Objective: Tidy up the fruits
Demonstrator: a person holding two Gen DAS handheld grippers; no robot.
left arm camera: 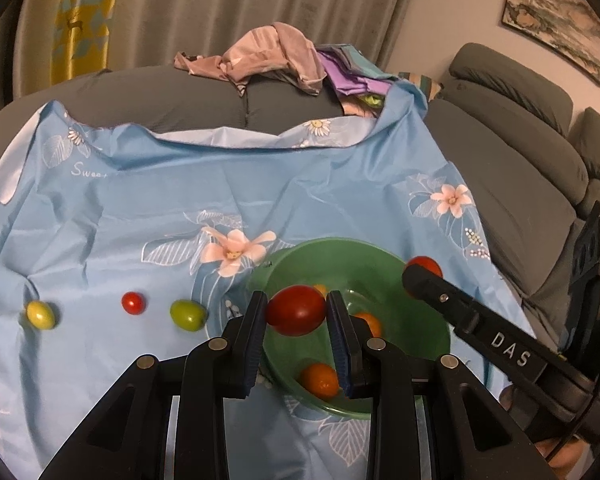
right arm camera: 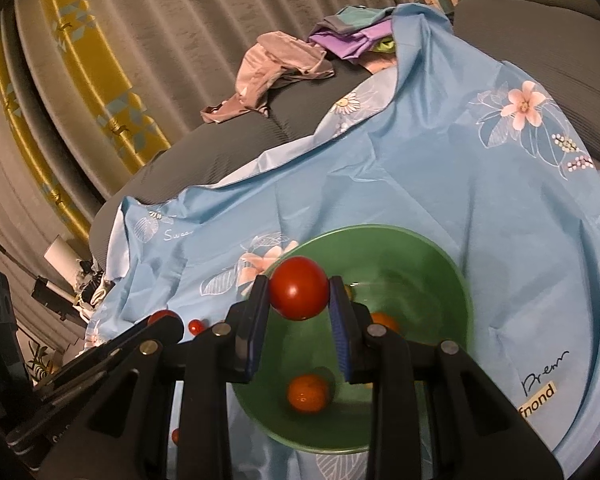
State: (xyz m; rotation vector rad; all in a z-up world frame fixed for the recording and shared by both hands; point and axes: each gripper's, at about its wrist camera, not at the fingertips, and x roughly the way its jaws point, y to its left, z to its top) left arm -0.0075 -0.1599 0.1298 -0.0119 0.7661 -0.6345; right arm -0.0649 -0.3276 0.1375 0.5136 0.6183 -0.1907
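Over glossy green bowl (left arm camera: 428, 280) | left gripper (left arm camera: 296, 312) clamps oval red tomato (left arm camera: 296, 310) | right gripper (right arm camera: 299, 290) clamps round tomato (right arm camera: 299, 288)

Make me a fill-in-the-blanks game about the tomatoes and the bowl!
1. The bowl is colored ____.
2. The left gripper holds a ____ tomato.
3. The number of tomatoes left on the cloth beside the bowl in the left view is ____.
4. The right gripper holds its tomato over the ____.

Missing words: green; red; three; bowl
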